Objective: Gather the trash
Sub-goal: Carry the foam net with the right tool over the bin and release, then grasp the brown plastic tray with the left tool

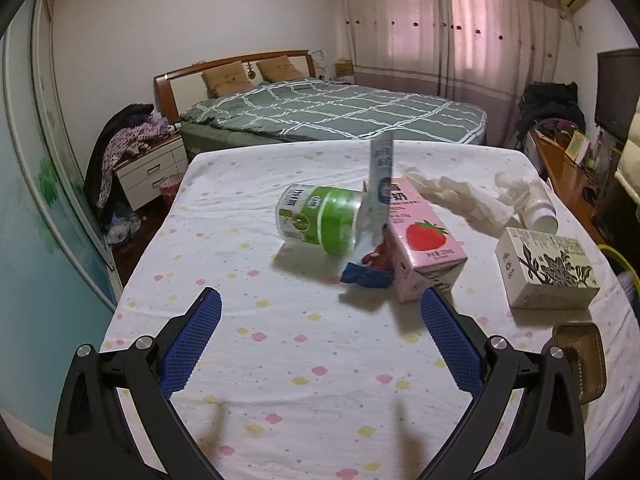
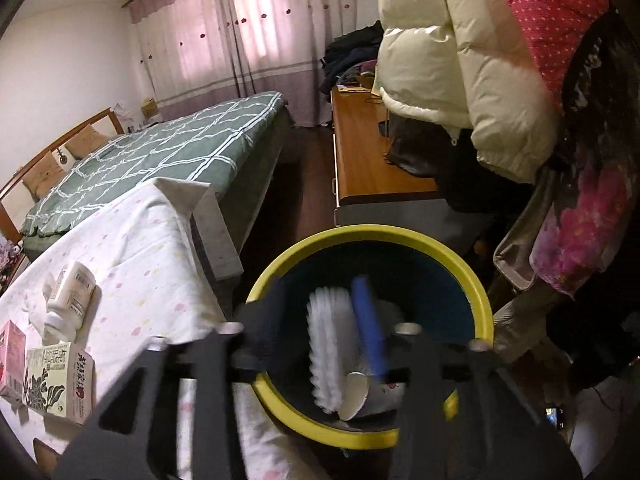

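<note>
- The left gripper (image 1: 320, 312) is held wide open above the flowery table cloth (image 1: 280, 360); nothing is held by it.
- A green can (image 1: 316, 216), a foil wrapper (image 1: 376, 216) and a pink strawberry carton (image 1: 420, 240) are seen at 12 o'clock from it, all touching.
- A white box (image 1: 548, 268) is seen at 2 o'clock.
- The right gripper (image 2: 320, 332) is blurred over the yellow bin (image 2: 460, 264). It looks partly open, with a white ridged thing (image 2: 328, 344) between its fingers; whether that is gripped cannot be told.
- A paper cup (image 2: 354, 396) is seen inside the bin.
</note>
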A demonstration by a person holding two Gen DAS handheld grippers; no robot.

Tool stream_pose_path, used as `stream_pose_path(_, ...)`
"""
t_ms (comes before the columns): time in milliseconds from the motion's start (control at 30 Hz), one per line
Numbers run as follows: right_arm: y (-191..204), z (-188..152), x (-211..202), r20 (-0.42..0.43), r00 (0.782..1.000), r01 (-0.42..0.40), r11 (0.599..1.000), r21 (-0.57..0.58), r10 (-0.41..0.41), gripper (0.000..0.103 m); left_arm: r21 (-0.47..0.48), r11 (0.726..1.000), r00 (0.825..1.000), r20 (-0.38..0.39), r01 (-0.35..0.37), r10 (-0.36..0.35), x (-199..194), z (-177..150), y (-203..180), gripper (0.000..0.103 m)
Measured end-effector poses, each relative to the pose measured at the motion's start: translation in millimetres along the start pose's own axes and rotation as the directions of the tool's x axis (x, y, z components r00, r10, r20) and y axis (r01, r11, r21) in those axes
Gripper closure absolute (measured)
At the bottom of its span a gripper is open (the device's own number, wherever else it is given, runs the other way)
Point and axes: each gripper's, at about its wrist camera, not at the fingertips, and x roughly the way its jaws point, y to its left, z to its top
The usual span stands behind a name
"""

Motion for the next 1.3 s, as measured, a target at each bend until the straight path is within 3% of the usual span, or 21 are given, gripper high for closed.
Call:
stream_pose_path(400,0.6,2.1,-0.8,-0.001,1.0,-0.012,1.0,0.001,0.012,0.041,0.101,0.995,1.0,-0.017,0.024,-0.022,-3.9,-8.3,-34.0,0.005)
stream_pose_path(600,3.0,2.2,-2.1,0.006,1.0,-0.013,1.0,-0.014,0.013,0.035,0.134,0.978,0.987,-0.049,0.16,-0.155,-23.7,-14.3,-67.9,0.005)
stream_pose_path(800,9.4,1.1,-6.0,0.021,1.0,-0.013,0.999,-0.044,0.014,0.031,0.178,0.933,0.949,-0.101,0.313,-0.299,-45.8,-20.1,-116.4,0.005)
stream_pose_path(1000,9.0,1.3,-7.1,0.024,0.999,-0.031,0.999,-0.044,0.032,0.03,0.189,0.929,0.941,-0.18,0.317,-0.285,-28.1,-25.0,-152.3,0.005)
stream_pose_path(1300,7.7,2.9,-2.8,0.007,0.996,-0.083,0.996,-0.04,0.084,0.029,0.18,0.937,0.934,-0.254,0.3,-0.25,-6.5,-34.6,-161.3,0.005)
